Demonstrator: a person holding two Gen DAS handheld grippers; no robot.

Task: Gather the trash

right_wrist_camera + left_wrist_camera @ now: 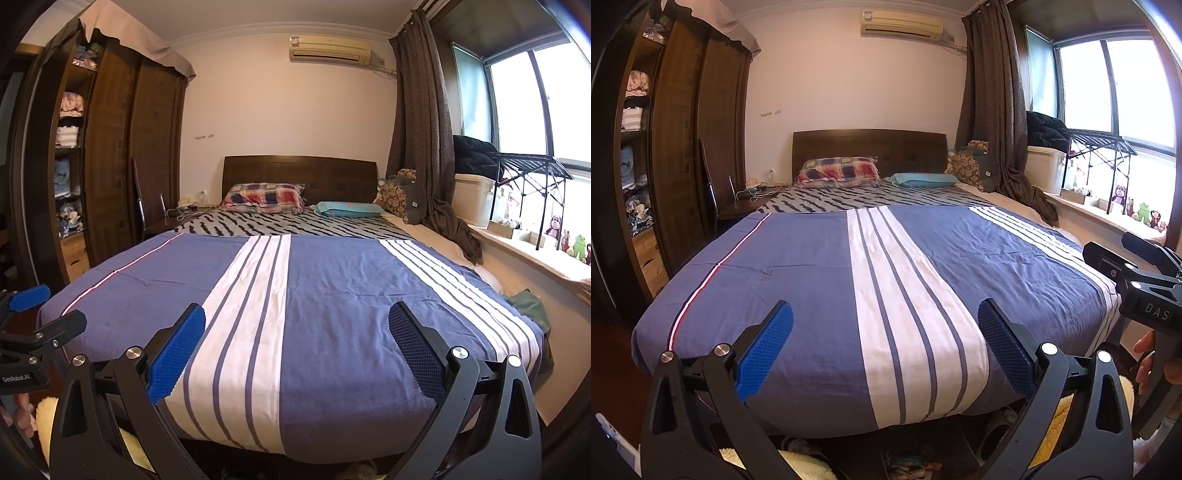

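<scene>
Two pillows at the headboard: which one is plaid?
The plaid pillow is the red, blue and white checked one on the wardrobe side, against the headboard. The other pillow, toward the window, is plain teal and flatter.

Matt, creased cloth on the bedspread; dark polished wood on the headboard and wardrobe; rough blue textured pads, matt black plastic, shiny metal bolts.

Pretty clearly a home bedroom: big bed with pillows, wooden wardrobe stuffed with clothes, curtains, wall AC unit, toys on the windowsill.
</scene>
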